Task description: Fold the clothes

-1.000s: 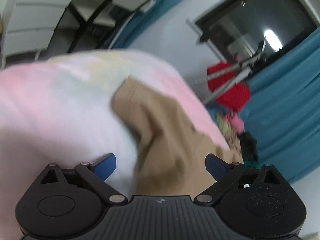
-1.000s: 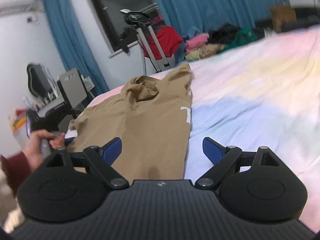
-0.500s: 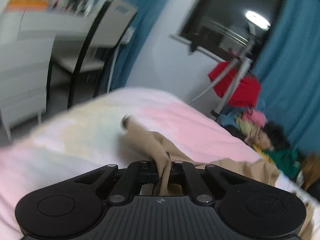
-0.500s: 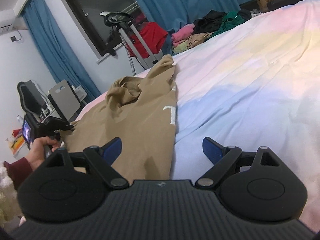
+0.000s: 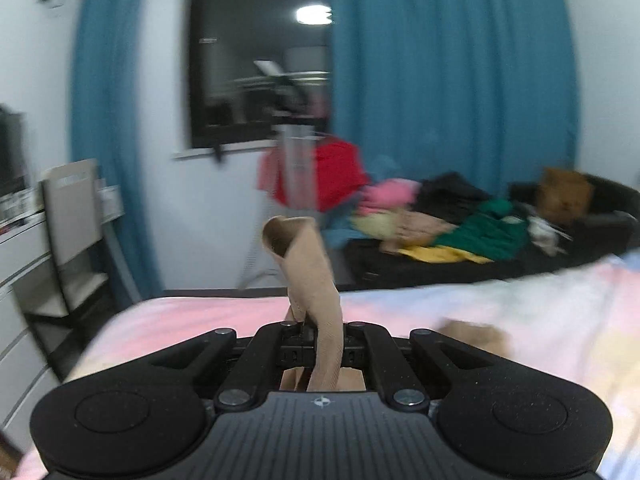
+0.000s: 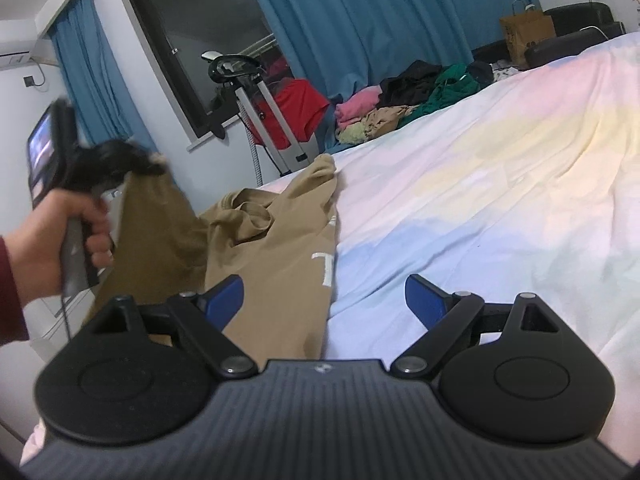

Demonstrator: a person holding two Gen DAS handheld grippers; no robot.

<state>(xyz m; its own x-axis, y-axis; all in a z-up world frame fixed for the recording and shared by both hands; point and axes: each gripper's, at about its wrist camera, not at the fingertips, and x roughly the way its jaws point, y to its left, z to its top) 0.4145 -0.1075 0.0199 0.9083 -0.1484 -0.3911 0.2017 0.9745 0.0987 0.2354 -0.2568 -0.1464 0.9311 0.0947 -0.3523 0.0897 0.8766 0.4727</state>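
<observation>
At the far left of the right wrist view, a hand (image 6: 48, 236) in a dark red sleeve grips the handle of the left gripper (image 6: 156, 160), held up above the bed's edge. Its jaws are pressed together on a corner of the tan shirt (image 6: 276, 264), and the cloth hangs from them in a slanting sheet down toward the bed (image 6: 500, 184). In the left wrist view the same grip shows close up: a narrow tan strip of the shirt (image 5: 316, 280) rises between the closed jaws of the left gripper (image 5: 316, 336) and curls over at its top; that picture is blurred.

Further right, the rest of the shirt lies on the bed near its left edge, its collar bunched in loose folds and a white mark showing on the fabric near its right border. One sleeve points away toward the foot of the bed.

Right of that, the right gripper (image 6: 324, 298) hovers low over the bed with its jaws wide apart and nothing between them; the left blue pad sits over the shirt's near part, the right one over the pastel bedsheet.

Beyond the bed stand a dark window (image 6: 200, 52) between blue curtains (image 6: 360, 20), a metal stand (image 6: 260, 112) with a red garment on it, a heap of mixed clothes (image 6: 412, 96), and at far right a brown paper bag (image 6: 526, 32).
</observation>
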